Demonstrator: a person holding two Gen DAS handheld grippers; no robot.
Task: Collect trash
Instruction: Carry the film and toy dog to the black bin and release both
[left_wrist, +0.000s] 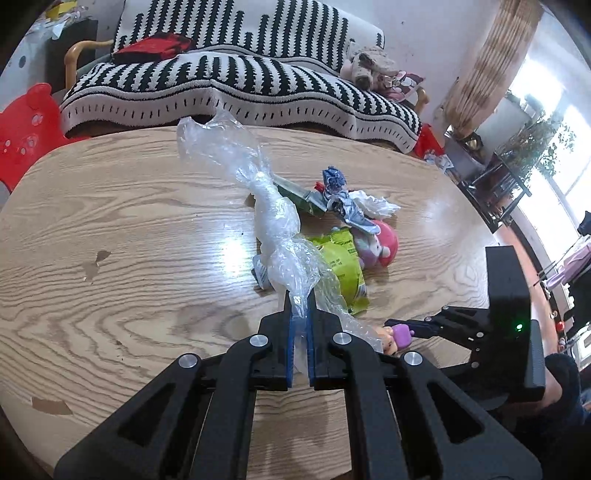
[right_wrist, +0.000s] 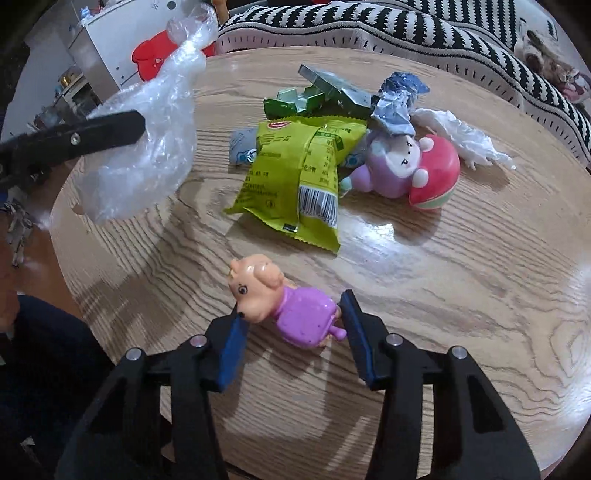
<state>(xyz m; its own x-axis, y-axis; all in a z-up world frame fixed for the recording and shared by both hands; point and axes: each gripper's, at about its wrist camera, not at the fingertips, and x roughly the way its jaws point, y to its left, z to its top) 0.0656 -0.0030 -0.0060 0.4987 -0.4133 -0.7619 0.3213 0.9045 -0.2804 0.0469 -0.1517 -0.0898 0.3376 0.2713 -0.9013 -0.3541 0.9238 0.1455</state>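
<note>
My left gripper (left_wrist: 300, 295) is shut on a clear plastic bag (left_wrist: 273, 214) and holds it above the wooden table (left_wrist: 129, 221); the bag also shows in the right wrist view (right_wrist: 147, 140). My right gripper (right_wrist: 291, 310) is open, its fingers on either side of a small pig toy (right_wrist: 284, 302) in a purple dress that lies on the table. Behind it lies a trash pile: a green snack wrapper (right_wrist: 295, 173), a green foil box (right_wrist: 317, 92), crumpled blue foil (right_wrist: 397, 103) and a white tissue (right_wrist: 461, 136).
A round pink and purple doll toy (right_wrist: 413, 170) lies against the trash pile. A black and white striped sofa (left_wrist: 240, 81) stands behind the table. A red plastic chair (left_wrist: 26, 125) is at the left. The right gripper also shows in the left wrist view (left_wrist: 402, 328).
</note>
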